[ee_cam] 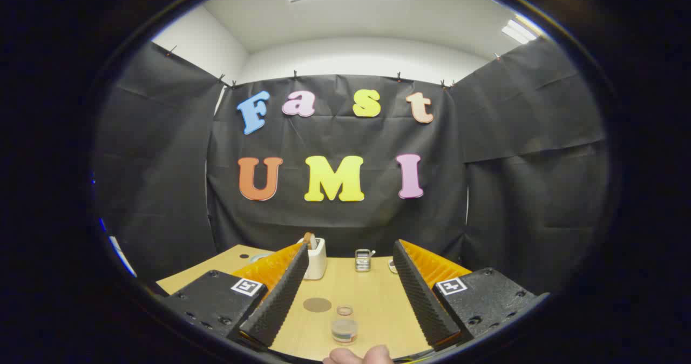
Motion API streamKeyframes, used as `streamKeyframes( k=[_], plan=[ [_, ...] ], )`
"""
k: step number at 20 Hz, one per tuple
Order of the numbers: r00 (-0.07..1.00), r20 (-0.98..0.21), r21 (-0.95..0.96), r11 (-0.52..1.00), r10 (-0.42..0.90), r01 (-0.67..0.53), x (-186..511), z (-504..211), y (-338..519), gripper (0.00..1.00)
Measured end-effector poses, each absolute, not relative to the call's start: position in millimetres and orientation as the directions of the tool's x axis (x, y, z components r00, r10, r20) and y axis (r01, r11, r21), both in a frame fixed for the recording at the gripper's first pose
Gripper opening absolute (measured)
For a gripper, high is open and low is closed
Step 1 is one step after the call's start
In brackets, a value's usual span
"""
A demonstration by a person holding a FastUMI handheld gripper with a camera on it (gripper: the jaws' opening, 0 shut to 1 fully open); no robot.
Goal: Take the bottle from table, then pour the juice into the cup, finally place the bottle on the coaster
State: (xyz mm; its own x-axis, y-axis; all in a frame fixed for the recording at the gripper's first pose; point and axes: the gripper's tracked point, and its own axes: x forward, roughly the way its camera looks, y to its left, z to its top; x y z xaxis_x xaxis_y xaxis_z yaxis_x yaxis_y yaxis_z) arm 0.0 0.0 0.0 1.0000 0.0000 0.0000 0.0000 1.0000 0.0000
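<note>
Here the gripper [351, 258] has its jaws spread wide with nothing held; its two ribbed fingers [280, 294] stand well apart over a wooden table [378, 299]. Between the fingers, low and near their bases, stands a small clear bottle [344, 324], upright on the table, with a band of orange liquid in its lower part. It touches neither finger. Just beyond the bottle and a little to its left lies a flat round brown coaster [317, 304], bare, near the inner edge of the left finger. At the near table edge, just on this side of the bottle, the tips of a person's fingers, a hand [360, 356], show.

Farther off, past the fingertips, a white holder [316, 258] stands near the table's far edge beside the left fingertip, with a brown handle sticking out of its top. To its right, between the fingertips, stands a small clear cup [363, 260] with something metallic in it. A small pale object [392, 267] sits close against the right fingertip; what it is cannot be told.
</note>
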Motion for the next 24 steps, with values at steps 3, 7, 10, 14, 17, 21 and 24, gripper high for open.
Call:
streamKeyframes(
  k=[3,7,10,14,17,21,24],
  plan=[
    [1.0,-0.02,-0.004,1.0,-0.008,0.007,-2.1,-10.1,-6.4,1.0],
    [0.999,-0.025,-0.003,0.999,-0.045,0.045,-3.1,-11.1,-20.4,1.0],
    [0.998,-0.021,-0.009,0.998,-0.059,0.059,-4.3,-14.6,-22.7,1.0],
    [0.998,-0.027,-0.028,0.998,-0.055,0.054,-4.1,-20.4,-20.7,1.0],
    [0.999,-0.018,-0.05,0.998,-0.047,0.046,-1.0,-23.5,-20.6,1.0],
    [1.0,0.002,-0.053,0.998,-0.018,0.018,5.7,-22.9,-11.9,1.0],
    [1.0,0.0,-0.055,0.998,-0.012,0.012,8.3,-25.7,-6.7,1.0]
  ],
)
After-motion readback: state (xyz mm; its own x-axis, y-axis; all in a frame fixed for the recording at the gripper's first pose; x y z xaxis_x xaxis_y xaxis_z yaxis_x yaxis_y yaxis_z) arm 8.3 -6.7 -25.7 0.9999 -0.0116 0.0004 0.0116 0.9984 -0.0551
